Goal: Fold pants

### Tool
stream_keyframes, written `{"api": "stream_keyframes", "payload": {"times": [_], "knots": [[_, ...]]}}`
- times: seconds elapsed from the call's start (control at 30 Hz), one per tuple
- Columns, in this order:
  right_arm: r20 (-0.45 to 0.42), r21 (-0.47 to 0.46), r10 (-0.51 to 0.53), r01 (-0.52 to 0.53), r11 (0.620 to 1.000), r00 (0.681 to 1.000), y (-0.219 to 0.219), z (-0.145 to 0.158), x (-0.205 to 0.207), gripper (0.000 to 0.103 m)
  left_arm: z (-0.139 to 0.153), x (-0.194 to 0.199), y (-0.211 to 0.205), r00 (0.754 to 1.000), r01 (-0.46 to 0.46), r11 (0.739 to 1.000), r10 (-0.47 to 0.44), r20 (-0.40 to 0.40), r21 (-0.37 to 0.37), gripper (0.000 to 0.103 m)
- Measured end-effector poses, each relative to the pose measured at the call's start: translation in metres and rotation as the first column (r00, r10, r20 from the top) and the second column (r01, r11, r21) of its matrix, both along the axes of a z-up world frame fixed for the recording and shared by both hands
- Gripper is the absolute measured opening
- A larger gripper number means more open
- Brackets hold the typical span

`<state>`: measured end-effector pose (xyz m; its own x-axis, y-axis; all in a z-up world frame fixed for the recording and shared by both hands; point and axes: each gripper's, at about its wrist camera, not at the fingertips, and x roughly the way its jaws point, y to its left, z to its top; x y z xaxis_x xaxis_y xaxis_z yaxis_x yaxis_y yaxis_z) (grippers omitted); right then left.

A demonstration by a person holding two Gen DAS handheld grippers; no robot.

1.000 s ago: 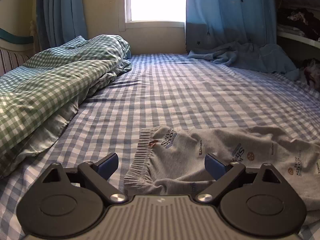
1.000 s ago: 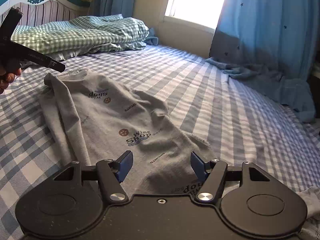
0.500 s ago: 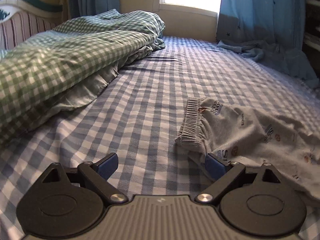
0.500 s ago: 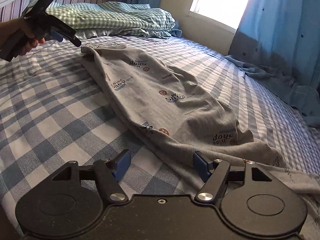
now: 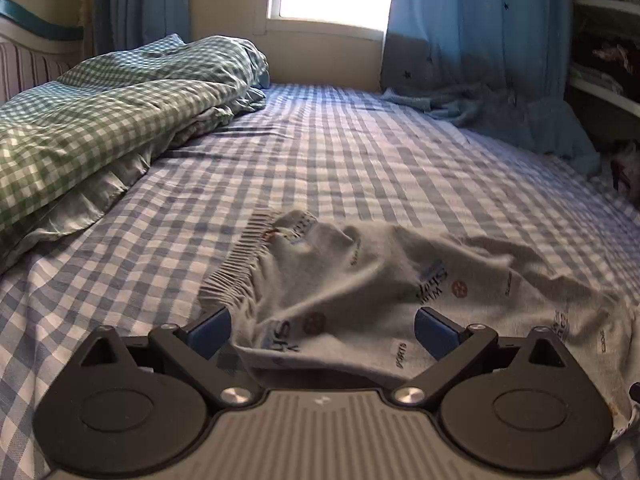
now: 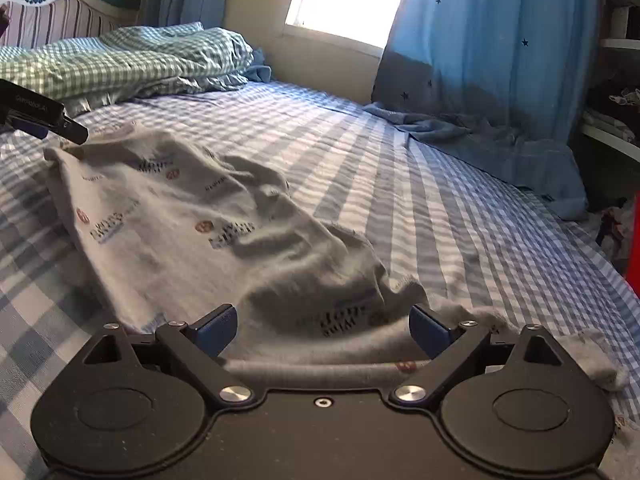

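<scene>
Grey printed pants (image 5: 360, 280) lie rumpled on the blue checked bed sheet (image 5: 360, 152), ribbed waistband (image 5: 236, 264) at the left end. My left gripper (image 5: 322, 330) is open, its blue pads either side of the waist end, just above the cloth. In the right wrist view the pants (image 6: 192, 216) stretch away from the leg end, which lies between the pads of my open right gripper (image 6: 322, 328). The left gripper (image 6: 40, 116) shows at the far left by the waistband.
A green checked duvet (image 5: 88, 120) is piled along the left by the headboard (image 6: 52, 20). Blue curtains (image 5: 472, 40) hang at the window, their hem pooled on the bed's far right. Shelves (image 5: 604, 40) stand at the right.
My left gripper has swung right, back over the waist end. My right gripper has moved forward so the leg end lies between its pads. The cloth has shifted and bunched.
</scene>
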<state>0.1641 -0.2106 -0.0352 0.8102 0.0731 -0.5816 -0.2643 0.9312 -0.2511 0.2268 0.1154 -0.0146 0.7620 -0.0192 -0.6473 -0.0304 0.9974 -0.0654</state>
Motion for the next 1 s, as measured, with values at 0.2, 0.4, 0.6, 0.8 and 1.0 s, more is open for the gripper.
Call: {"api": "stream_keyframes", "payload": {"times": [0.2, 0.4, 0.6, 0.8, 1.0], "knots": [[-0.014, -0.024, -0.061, 0.061, 0.998, 0.998, -0.040, -0.018, -0.048, 0.097, -0.025, -0.008, -0.014, 0.997, -0.025, 0.994, 0.033, -0.071, 0.103, 0.101], [0.008, 0.078, -0.088, 0.087, 0.993, 0.996, -0.115, -0.014, -0.086, 0.102, -0.013, -0.044, -0.034, 0.998, -0.036, 0.994, 0.040, -0.040, 0.105, 0.102], [-0.058, 0.264, -0.168, 0.178, 0.948, 0.984, -0.208, 0.003, -0.060, 0.102, 0.003, -0.049, -0.118, 0.985, 0.172, 0.985, -0.172, 0.004, 0.022, 0.102], [-0.117, 0.309, -0.193, 0.221, 0.925, 0.974, -0.271, 0.027, -0.002, 0.102, 0.002, -0.037, -0.231, 0.882, 0.471, 0.880, -0.470, 0.035, -0.060, 0.102], [-0.314, 0.394, -0.141, 0.264, 0.881, 0.939, -0.316, 0.034, 0.085, 0.102, -0.001, -0.020, -0.312, 0.731, 0.681, 0.727, -0.681, 0.029, -0.086, 0.099]]}}
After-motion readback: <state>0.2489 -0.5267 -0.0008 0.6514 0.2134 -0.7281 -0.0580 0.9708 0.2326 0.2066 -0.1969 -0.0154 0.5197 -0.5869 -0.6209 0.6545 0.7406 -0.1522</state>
